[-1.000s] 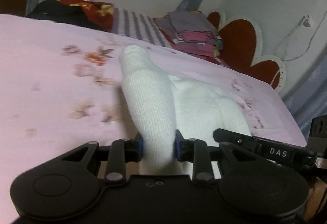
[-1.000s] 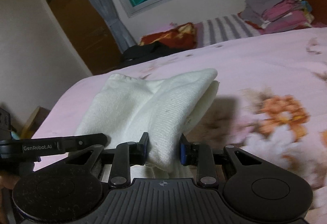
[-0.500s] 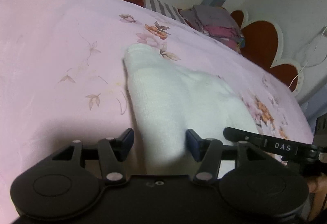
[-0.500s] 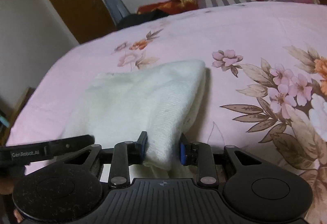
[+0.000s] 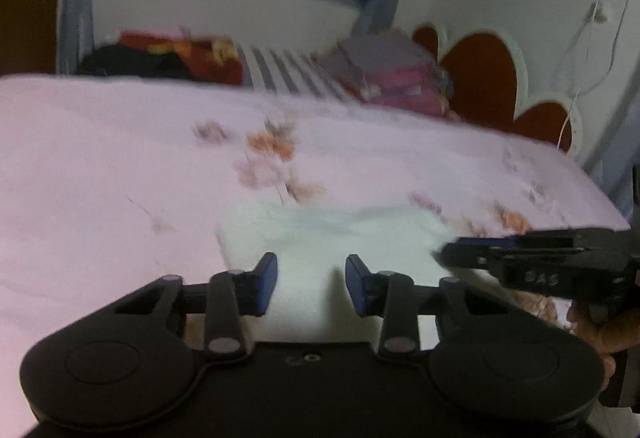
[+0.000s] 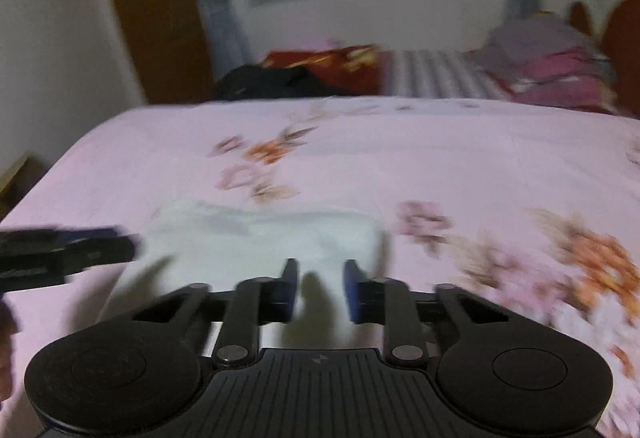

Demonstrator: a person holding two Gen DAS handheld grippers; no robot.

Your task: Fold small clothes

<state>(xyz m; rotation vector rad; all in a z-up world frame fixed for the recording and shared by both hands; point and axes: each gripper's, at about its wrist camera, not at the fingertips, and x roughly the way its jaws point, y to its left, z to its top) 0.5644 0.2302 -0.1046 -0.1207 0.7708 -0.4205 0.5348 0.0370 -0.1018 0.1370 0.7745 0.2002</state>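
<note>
A small white knitted garment (image 5: pixel 328 238) lies flat on the pink flowered bedsheet (image 5: pixel 100 158), just past both grippers. It also shows in the right wrist view (image 6: pixel 260 238). My left gripper (image 5: pixel 311 284) is open and empty above the garment's near edge. My right gripper (image 6: pixel 320 288) is open and empty above the garment's near right part. The right gripper shows at the right of the left wrist view (image 5: pixel 540 262); the left gripper shows at the left of the right wrist view (image 6: pixel 68 250). Both views are motion-blurred.
A pile of folded clothes (image 5: pixel 392 78) sits at the far right of the bed by a red heart-shaped headboard (image 5: pixel 480 74). Dark and red fabric (image 5: pixel 160 62) and a striped cloth (image 5: pixel 288 74) lie along the far edge under the window. A brown door (image 6: pixel 156 18) stands at the left.
Both grippers have opened and let go of the white garment, which now lies flat on the bed. Both have pulled back and tilted up.
</note>
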